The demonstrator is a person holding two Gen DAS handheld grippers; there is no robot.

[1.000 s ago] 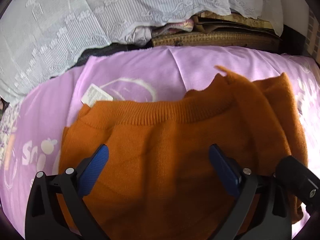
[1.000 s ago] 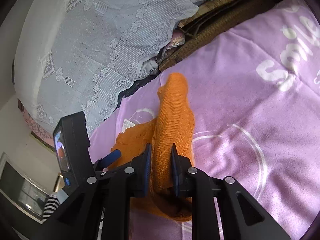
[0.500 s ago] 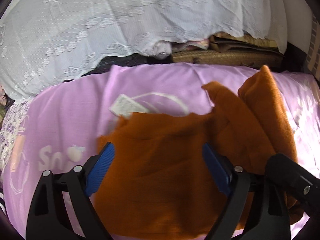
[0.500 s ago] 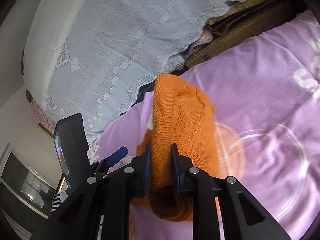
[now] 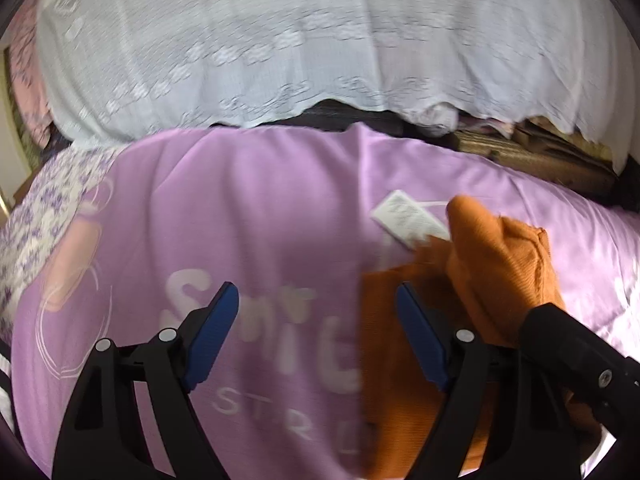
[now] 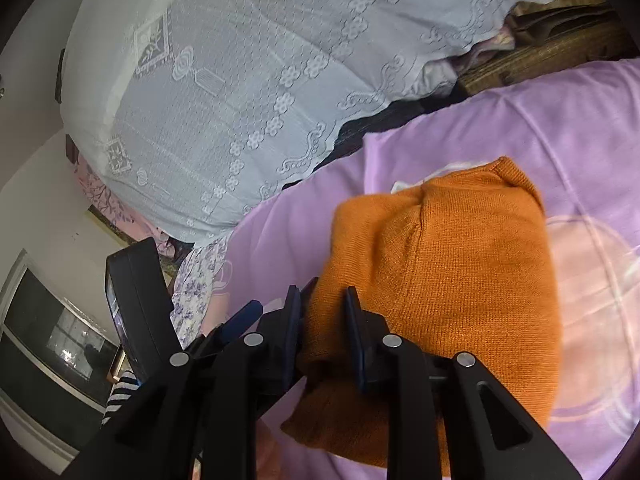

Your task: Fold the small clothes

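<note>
The right hand-held gripper (image 6: 322, 334) is pinching the near edge of the orange knit sweater (image 6: 448, 264), which is lying bunched on the purple bedsheet (image 6: 560, 128), its long axis running near to far. The left hand-held gripper (image 5: 316, 332) is hovering spread wide, grasping nothing, over white sheet lettering, partly legible "STAR". A white tag (image 5: 408, 218) is lying at the sweater's far end; its print is unreadable.

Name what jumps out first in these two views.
The orange sweater, bunched on the purple sheet and clamped in the right gripper. Next, the left gripper, open over bare sheet beside it, and the white lace cloth draped behind.
</note>
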